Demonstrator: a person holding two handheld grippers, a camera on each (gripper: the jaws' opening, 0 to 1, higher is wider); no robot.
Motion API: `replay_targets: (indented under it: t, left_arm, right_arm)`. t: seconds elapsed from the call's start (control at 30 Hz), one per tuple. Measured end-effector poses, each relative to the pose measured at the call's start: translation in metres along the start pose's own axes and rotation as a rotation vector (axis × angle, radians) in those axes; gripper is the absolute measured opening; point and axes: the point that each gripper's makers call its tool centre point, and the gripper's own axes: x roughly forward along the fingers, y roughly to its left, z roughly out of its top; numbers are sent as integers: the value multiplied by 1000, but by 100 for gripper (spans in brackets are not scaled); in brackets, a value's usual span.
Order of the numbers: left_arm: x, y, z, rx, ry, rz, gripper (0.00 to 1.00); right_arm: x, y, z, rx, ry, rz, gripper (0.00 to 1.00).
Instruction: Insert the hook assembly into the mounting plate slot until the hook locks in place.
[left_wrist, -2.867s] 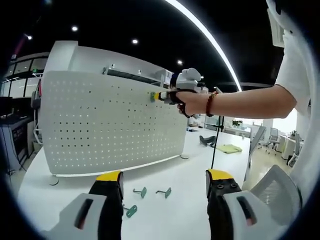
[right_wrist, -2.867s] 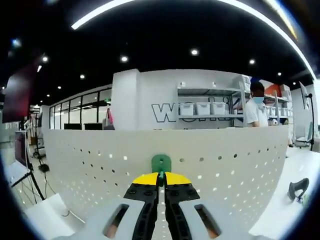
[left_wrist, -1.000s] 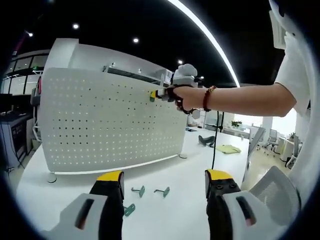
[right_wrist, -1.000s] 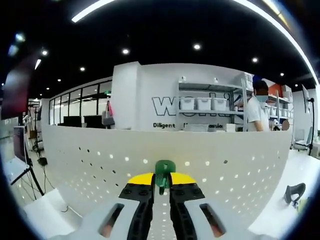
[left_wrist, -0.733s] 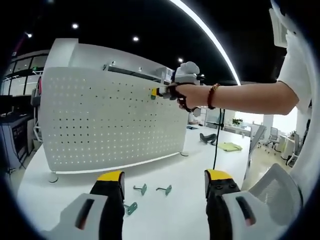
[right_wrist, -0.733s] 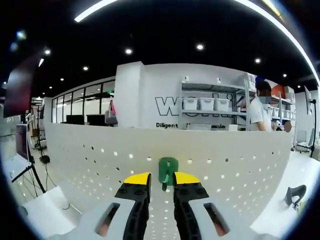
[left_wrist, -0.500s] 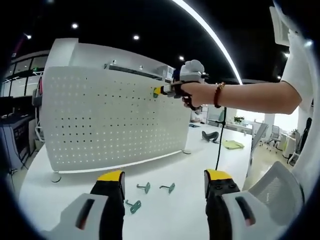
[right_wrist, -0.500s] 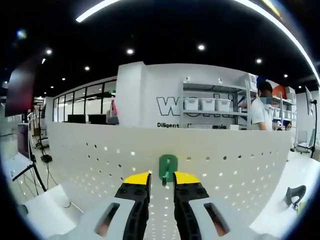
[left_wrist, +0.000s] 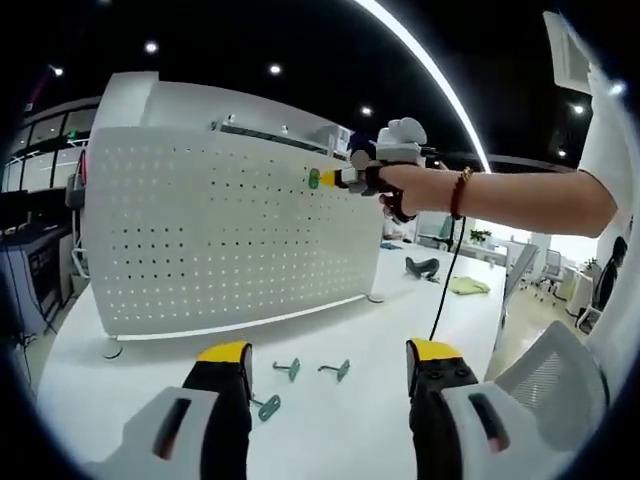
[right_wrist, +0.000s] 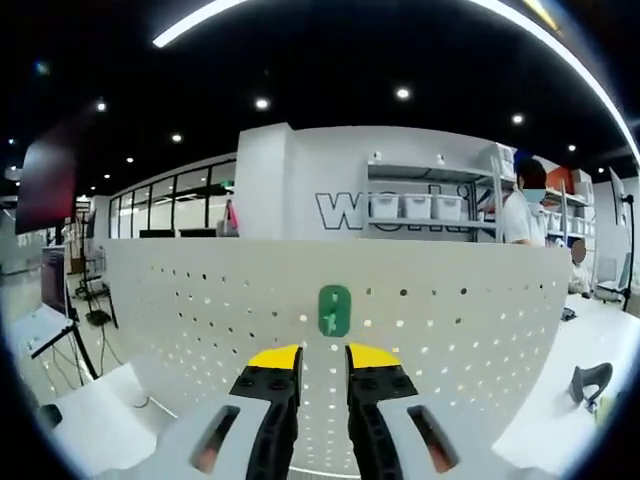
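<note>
A white perforated mounting plate (left_wrist: 220, 240) stands upright on the table, seen close up as the plate (right_wrist: 450, 330) in the right gripper view. A green hook (right_wrist: 334, 310) hangs on its upper part, apart from any jaw, and shows as the hook (left_wrist: 313, 179) in the left gripper view. My right gripper (right_wrist: 324, 358) is open, a short way back from the hook, with nothing between its yellow-tipped jaws. A hand holds that right gripper (left_wrist: 335, 179) level with the hook. My left gripper (left_wrist: 327, 352) is open low over the table, empty.
Three spare green hooks (left_wrist: 290, 369) lie on the white table (left_wrist: 350, 430) in front of the plate. A cable hangs from the person's arm (left_wrist: 500, 200). A mesh chair (left_wrist: 555, 385) is at the right. A black object (right_wrist: 590, 380) sits on the table; a person (right_wrist: 528, 215) stands by shelves behind.
My right gripper went from shut on the green hook to open, then drew back. The hook stays on the plate. The left gripper stays open.
</note>
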Motion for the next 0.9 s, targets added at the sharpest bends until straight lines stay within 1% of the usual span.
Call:
replay_targets:
  t: [0.07,0.17,0.3,0.33,0.73,0.9]
  left_arm:
    - [0,-1,-2,-5,10,1,64]
    - [1,0,-9,-20,46,6,63]
    - [1,-1,-11,-33,55,13,63]
    - [1,-1,-13,-29,66,17,63]
    - [5,-2,-26,-34,116,25,58]
    - [4,-2,-32,-38,136,24,57]
  right_arm:
    - [-4,2,-3,0,3,4,16]
    - [-11,4,-8,7,6,13,16]
    - [-18,7,-15,17,12,25,16]
    - [-18,7,-16,18,13,28,16]
    - [-39,16,-34,24,33,71,15]
    - [-46,19,-45,40,47,86,14]
